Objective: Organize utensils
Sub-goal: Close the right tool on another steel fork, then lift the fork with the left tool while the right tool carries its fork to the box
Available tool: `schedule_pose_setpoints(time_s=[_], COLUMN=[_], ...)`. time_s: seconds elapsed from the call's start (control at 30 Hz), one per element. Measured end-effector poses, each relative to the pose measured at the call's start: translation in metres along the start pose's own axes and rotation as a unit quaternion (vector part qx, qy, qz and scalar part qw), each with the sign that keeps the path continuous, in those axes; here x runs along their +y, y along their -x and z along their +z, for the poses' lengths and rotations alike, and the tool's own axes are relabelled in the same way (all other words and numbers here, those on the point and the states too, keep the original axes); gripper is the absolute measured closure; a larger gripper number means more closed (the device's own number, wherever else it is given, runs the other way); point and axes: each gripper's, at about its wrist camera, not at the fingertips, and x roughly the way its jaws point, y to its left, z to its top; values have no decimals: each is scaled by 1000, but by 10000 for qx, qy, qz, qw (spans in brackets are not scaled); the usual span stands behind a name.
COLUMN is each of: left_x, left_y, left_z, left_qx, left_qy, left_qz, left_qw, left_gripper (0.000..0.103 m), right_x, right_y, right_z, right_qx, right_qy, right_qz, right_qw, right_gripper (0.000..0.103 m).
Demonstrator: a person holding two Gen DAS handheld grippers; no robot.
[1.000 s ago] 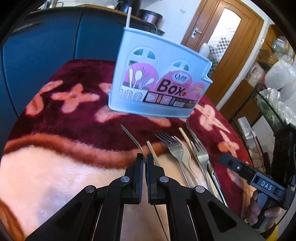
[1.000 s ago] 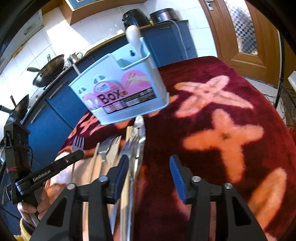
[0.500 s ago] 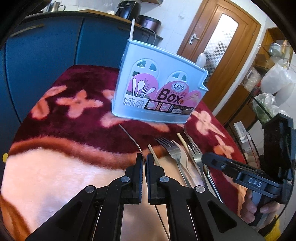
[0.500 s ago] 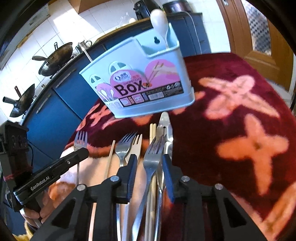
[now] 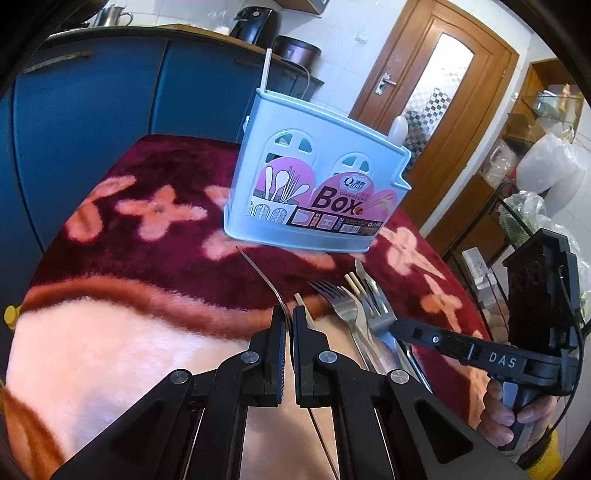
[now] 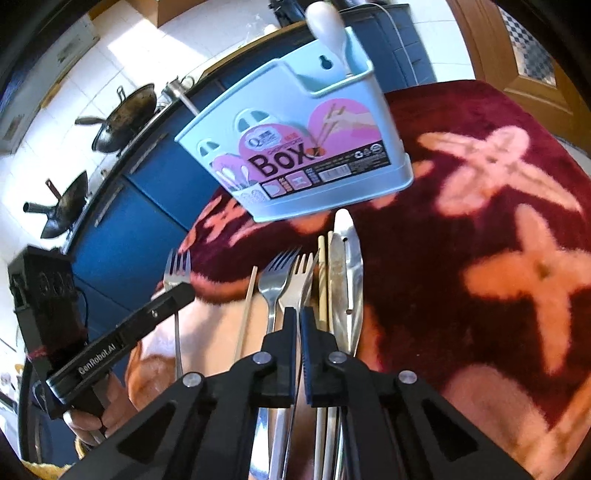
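Observation:
A pale blue utensil box (image 5: pixel 317 192) (image 6: pixel 295 155) stands on the blanket with a white spoon (image 6: pixel 328 22) in it. Before it lie forks, chopsticks (image 6: pixel 322 280) and metal tongs (image 6: pixel 345 258) side by side. My left gripper (image 5: pixel 289 314) (image 6: pixel 184 290) is shut on a fork (image 5: pixel 258 269) (image 6: pixel 177 264), whose tines stick out ahead. My right gripper (image 6: pixel 299 314) (image 5: pixel 397 326) has its jaws closing tight on the neck of a pale fork (image 6: pixel 304 266) (image 5: pixel 376 314) in the row. A second fork (image 6: pixel 277 273) lies just left of it.
A dark red and pink flowered blanket (image 6: pixel 498 258) covers the table. Blue cabinets (image 5: pixel 92 110) with woks (image 6: pixel 125 118) on the counter stand behind. A wooden door (image 5: pixel 436 110) and bagged shelves (image 5: pixel 535 170) are to the right. A single chopstick (image 6: pixel 247 306) lies apart.
The right gripper slid left over the row and its jaws shut from wide open onto the fork. The left gripper stayed shut on its fork and barely moved.

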Motion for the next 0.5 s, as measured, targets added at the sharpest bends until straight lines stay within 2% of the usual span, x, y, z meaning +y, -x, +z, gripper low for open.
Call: schedule_pose_setpoints(time_s=[0.07,0.37,0.5], left_x=[0,-1,-2], left_y=[0,2,5], left_z=[0,0,2], left_qx=[-4,-12,-74], left_qy=[0,-9,-46], left_qz=[2,-6,-39], left_qw=[10000,10000,10000], left_gripper=[100,100,100], right_x=[1,3,7], right_y=[-3,-24,-19], right_z=[1,14,11], right_qx=[80,411,313], right_qy=[39,61,135], right_qz=[-107,-150,-122], right_qw=[9999,9990,9993], right_gripper=[95,95,99])
